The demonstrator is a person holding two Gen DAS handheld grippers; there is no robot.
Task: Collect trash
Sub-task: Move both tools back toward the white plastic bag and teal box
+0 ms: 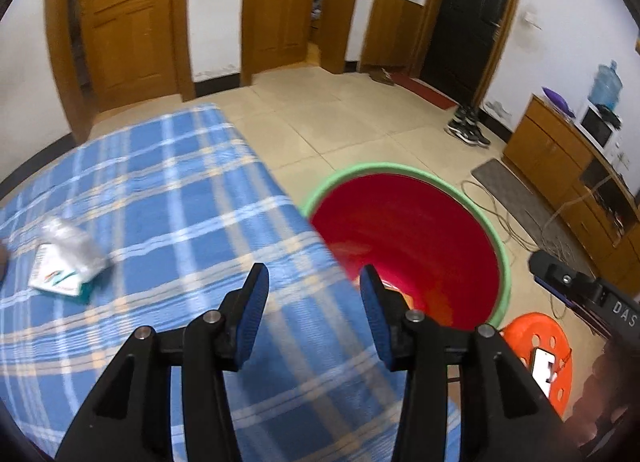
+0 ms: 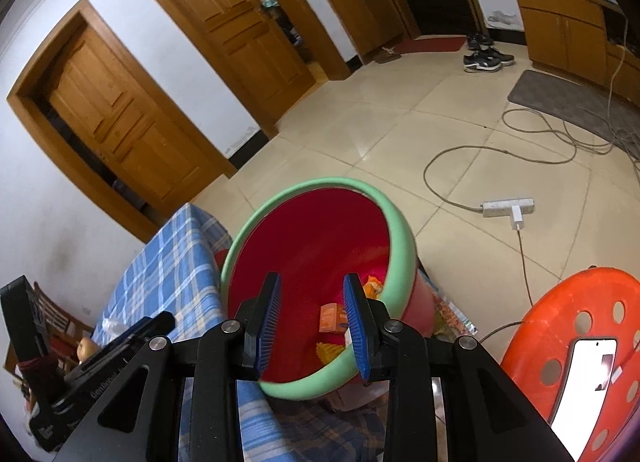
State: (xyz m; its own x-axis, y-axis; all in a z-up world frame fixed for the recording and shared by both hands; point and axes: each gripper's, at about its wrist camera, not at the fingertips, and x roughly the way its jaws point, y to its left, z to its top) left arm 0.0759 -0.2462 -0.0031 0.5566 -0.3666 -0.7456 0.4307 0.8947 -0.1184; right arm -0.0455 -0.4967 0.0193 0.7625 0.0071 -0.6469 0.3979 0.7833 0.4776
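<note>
A red bin with a green rim (image 1: pixel 404 238) stands on the floor against the edge of a table covered in blue plaid cloth (image 1: pixel 160 201). My left gripper (image 1: pixel 314 282) hovers open over that table edge beside the bin, nothing between its blue pads. On the cloth at the left lie a white-and-green carton and a crumpled clear wrapper (image 1: pixel 64 258). My right gripper (image 2: pixel 312 290) is open above the bin (image 2: pixel 320 238), holding nothing. Inside the bin I see an orange box (image 2: pixel 332 318), a yellow scrap (image 2: pixel 328 352) and orange peel (image 2: pixel 372 286).
An orange plastic stool (image 2: pixel 560 302) with a phone (image 2: pixel 588 374) on it stands right of the bin. A power strip (image 2: pixel 508 207) and looping cables lie on the tiled floor. Shoes (image 1: pixel 468 129), a mat and wooden cabinets (image 1: pixel 560 165) line the far right; wooden doors stand behind.
</note>
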